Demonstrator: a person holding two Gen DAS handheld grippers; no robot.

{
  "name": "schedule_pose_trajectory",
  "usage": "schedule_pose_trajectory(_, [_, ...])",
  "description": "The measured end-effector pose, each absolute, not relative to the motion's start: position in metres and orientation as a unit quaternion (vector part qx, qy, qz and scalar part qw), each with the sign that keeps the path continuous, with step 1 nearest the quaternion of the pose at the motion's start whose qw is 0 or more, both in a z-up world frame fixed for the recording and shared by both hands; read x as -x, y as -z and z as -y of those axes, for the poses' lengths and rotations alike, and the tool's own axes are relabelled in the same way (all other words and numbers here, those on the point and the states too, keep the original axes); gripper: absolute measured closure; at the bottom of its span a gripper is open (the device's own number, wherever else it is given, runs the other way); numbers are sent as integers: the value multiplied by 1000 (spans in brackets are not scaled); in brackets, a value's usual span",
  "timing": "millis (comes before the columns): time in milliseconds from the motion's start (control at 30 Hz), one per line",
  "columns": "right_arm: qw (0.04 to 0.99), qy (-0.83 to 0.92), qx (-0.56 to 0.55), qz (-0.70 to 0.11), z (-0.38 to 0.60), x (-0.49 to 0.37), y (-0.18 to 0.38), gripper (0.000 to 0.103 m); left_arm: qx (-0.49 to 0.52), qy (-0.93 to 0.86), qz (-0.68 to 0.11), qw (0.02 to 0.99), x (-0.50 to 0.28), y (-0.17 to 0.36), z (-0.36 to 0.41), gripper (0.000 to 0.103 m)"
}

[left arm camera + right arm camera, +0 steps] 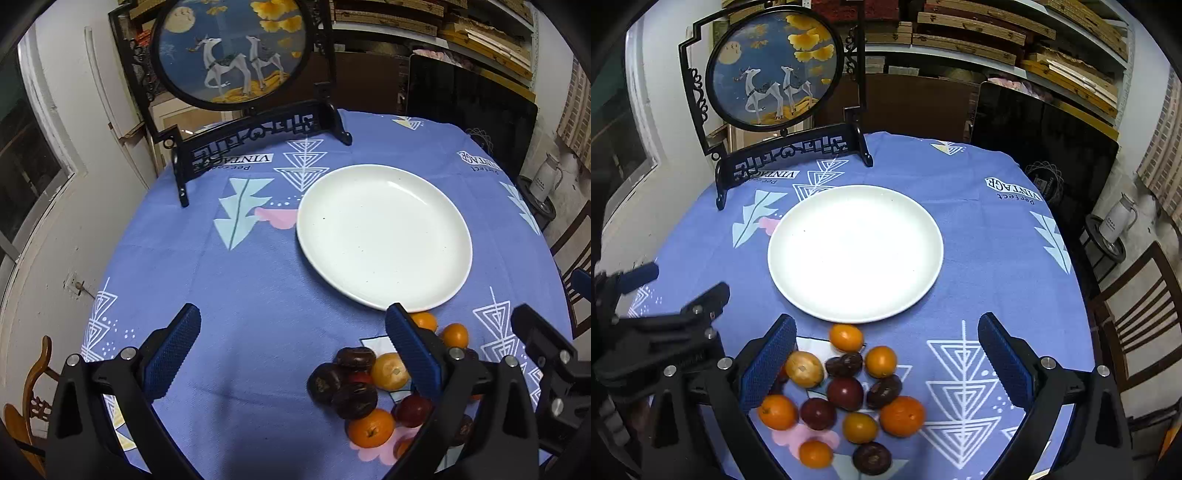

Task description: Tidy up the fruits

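Right wrist view: blue tablecloth [979,258], shelves [997,40] behind; both grippers' jaws spread, holding nothing

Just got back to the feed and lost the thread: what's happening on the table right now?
Nothing is picked up yet. A person holds both tools above the table, the left tool and right tool both open and empty. The plate is bare. The fruits, orange and dark ones mixed, lie in a loose cluster on the cloth just in front of the plate, mostly between the right tool's fingers.
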State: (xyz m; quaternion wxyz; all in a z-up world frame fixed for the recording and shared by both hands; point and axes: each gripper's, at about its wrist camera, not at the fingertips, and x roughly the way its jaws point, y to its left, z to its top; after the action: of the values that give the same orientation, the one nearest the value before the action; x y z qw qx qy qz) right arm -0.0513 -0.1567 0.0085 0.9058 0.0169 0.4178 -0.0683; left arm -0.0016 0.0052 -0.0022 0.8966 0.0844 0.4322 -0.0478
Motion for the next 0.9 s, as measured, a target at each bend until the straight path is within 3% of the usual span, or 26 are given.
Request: schedule_pose_trajectory(900, [900,86,-21,-426,161,72,5,4,-73,53,-428,899,15,1,8,5])
